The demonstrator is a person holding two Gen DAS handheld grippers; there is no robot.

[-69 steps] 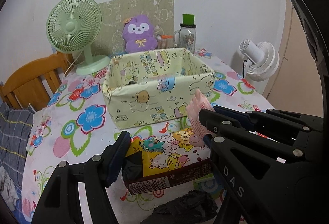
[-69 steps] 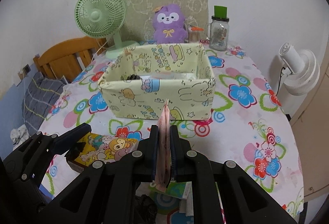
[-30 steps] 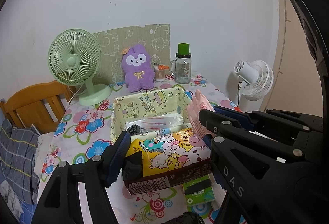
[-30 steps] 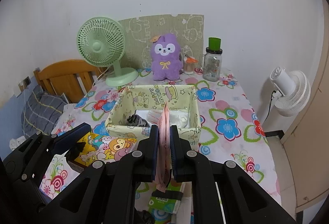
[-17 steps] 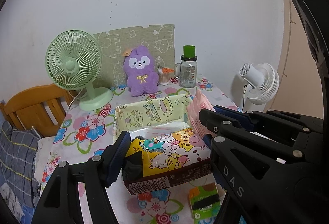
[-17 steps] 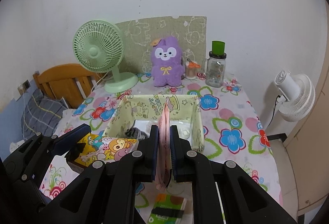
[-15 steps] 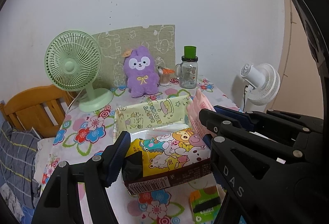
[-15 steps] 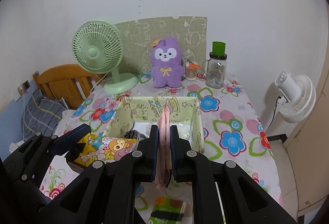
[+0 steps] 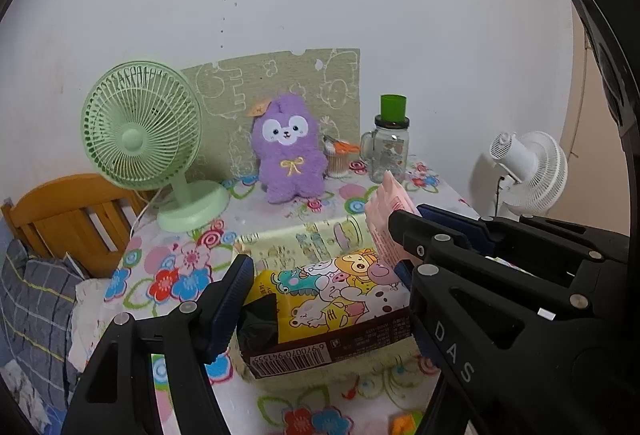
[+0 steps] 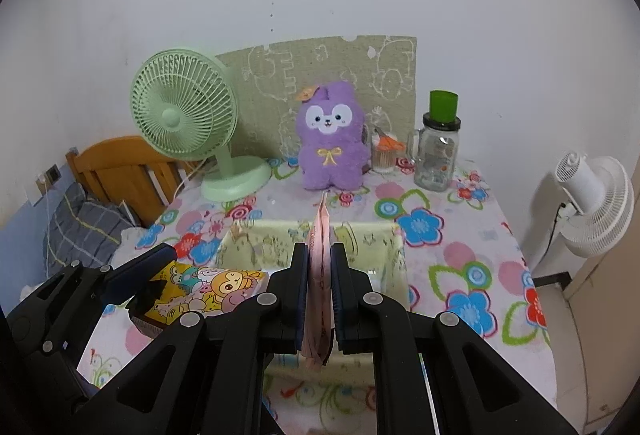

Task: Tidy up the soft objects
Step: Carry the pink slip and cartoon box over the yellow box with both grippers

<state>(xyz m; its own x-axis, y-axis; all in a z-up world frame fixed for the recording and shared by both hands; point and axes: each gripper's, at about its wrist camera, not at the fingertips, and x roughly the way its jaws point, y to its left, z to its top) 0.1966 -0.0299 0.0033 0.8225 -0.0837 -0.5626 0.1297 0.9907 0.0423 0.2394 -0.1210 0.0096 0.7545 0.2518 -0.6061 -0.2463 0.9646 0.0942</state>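
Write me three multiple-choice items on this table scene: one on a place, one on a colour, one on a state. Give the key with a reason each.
1. Where does the purple plush toy sit?
A. inside the fabric box
B. at the back of the table, between the desk fan and the glass jar
C. on the wooden chair

2. What colour is the desk fan on the table?
A. light green
B. white
C. blue

3. What is the right tool doing?
A. standing open and empty
B. shut on the thin pink packet
C. shut on the cartoon tissue pack

Key: 1 B, the toy stands by the wall with the fan on one side and the glass jar on the other. 2 A, its grille and base are pale green. 3 B, the pink packet is pinched between its pads.
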